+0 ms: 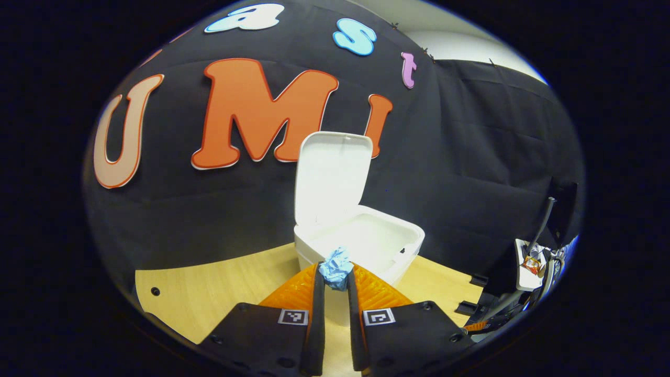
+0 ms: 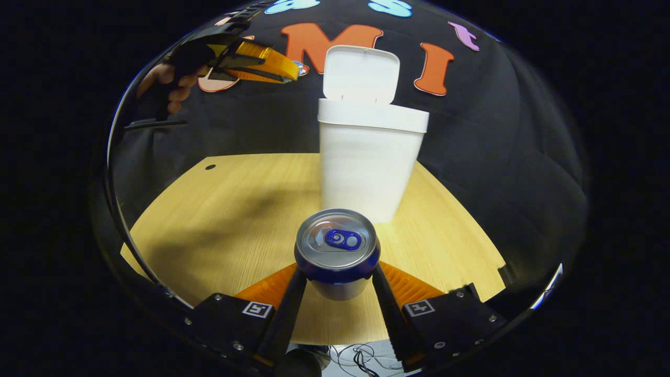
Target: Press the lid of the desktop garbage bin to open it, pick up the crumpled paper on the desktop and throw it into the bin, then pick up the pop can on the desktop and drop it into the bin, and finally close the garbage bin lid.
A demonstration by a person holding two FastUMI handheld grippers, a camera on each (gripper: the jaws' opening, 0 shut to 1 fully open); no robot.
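Paper ball pinched, can lined up – bin lid's up

My left tongs (image 1: 336,275) pinch the soft, feather-light crumpled paper (image 1: 336,267) by the open bin's (image 1: 366,246) near rim; right tongs (image 2: 335,283) spread around the upright pop can (image 2: 337,250) on the bench (image 2: 235,209) – slick, dentable, grip mid-body.

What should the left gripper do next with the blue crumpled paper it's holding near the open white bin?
Probably ease forward over the opening, then let go. The left gripper pinches the blue crumpled paper just short of the white plastic bin, whose lid stands upright. The right gripper already flanks the blue-and-silver pop can.
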